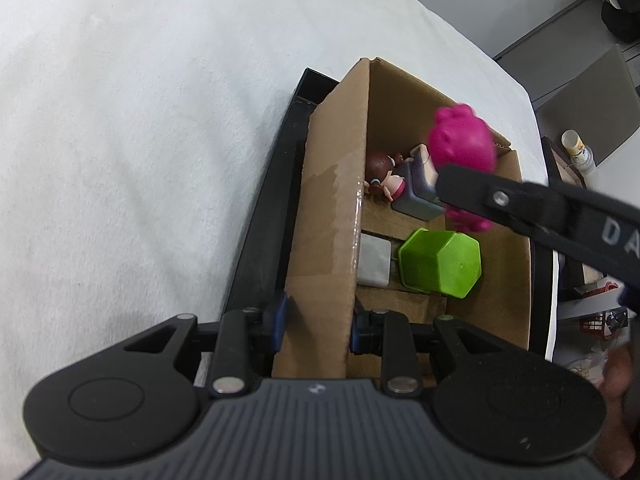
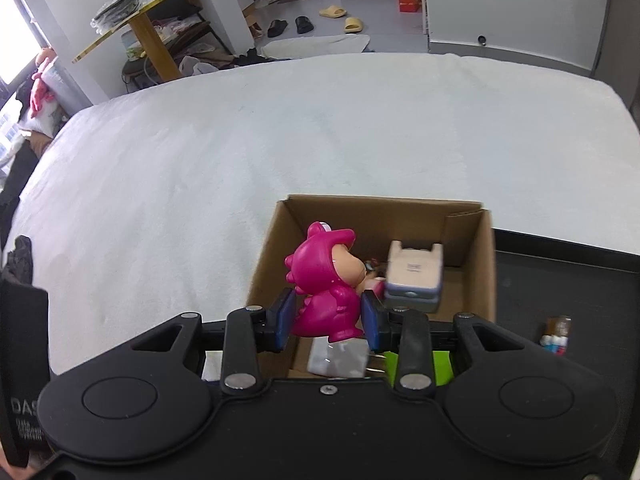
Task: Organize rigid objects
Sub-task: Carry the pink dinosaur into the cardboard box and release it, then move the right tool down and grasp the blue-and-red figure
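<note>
A cardboard box [image 1: 332,216] stands on a black tray [image 1: 260,236] on a white cloth. My left gripper [image 1: 318,326] is shut on the box's near wall. Inside lie a green hexagonal cup [image 1: 440,262], a grey block [image 1: 374,262], a small doll [image 1: 384,180] and a grey-blue case [image 1: 420,188]. My right gripper [image 2: 328,320] is shut on a magenta dinosaur figure [image 2: 326,284] and holds it over the box [image 2: 272,248]. The figure [image 1: 460,144] and the right gripper's finger [image 1: 520,204] also show in the left wrist view.
The white cloth [image 2: 280,128] covers the table around the box. The black tray [image 2: 560,288] holds a small bottle [image 2: 558,332] to the right. Beyond the table edge are a wooden side table [image 2: 152,12], slippers [image 2: 340,16] and floor clutter.
</note>
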The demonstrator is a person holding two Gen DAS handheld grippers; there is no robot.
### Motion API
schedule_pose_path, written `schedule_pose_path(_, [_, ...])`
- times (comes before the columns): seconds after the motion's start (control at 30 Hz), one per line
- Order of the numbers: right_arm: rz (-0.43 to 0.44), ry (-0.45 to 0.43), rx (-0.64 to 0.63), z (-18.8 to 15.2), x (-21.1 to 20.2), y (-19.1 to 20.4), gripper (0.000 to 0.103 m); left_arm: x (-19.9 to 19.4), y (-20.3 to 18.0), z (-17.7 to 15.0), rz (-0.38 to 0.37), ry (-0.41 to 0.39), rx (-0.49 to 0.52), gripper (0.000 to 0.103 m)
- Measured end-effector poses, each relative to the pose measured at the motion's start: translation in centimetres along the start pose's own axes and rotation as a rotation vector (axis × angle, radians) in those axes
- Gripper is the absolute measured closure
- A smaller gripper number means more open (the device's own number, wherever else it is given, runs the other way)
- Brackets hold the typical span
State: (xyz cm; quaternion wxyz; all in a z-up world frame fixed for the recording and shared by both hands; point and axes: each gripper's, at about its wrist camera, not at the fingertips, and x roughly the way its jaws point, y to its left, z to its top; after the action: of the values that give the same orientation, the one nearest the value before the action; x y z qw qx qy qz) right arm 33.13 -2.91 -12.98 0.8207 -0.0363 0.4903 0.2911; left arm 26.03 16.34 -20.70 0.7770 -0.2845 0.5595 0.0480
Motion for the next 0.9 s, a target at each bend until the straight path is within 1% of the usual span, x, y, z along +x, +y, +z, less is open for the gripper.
schedule_pose_path(0.07, [0.037,0.011,0.019,0.1,0.4,-0.1,0.066,0.0,0.1,0.0,-0.002,0.001,-0.002,0.075])
schedule_pose_path(0.1, [0.042,0.009,0.018,0.1,0.4,0.0,0.065,0.0,0.1,0.0,-0.002,0.001,-0.002,0.075])
schedule_pose_path(0.17, [0.035,0.000,0.008,0.1,0.1,0.0,0.063,0.0,0.1,0.0,0.000,0.001,-0.001,0.075])
schedule_pose_path(0.5, [-0.010,-0.010,0.045,-0.9,-3.1,-3.3,0.063,0.1,-0.2,-0.1,0.008,-0.001,-0.001,0.075])
schedule_pose_path(0.67, [-0.025,-0.017,0.094,-1.4,-4.2,-5.3,0.063,0.1,-0.4,-0.2,0.016,-0.005,0.002,0.075])
schedule_pose_path(0.9, [-0.036,-0.022,0.099,-1.6,-5.0,-6.0,0.061,0.0,-0.4,-0.2,0.024,-0.011,-0.001,0.075])
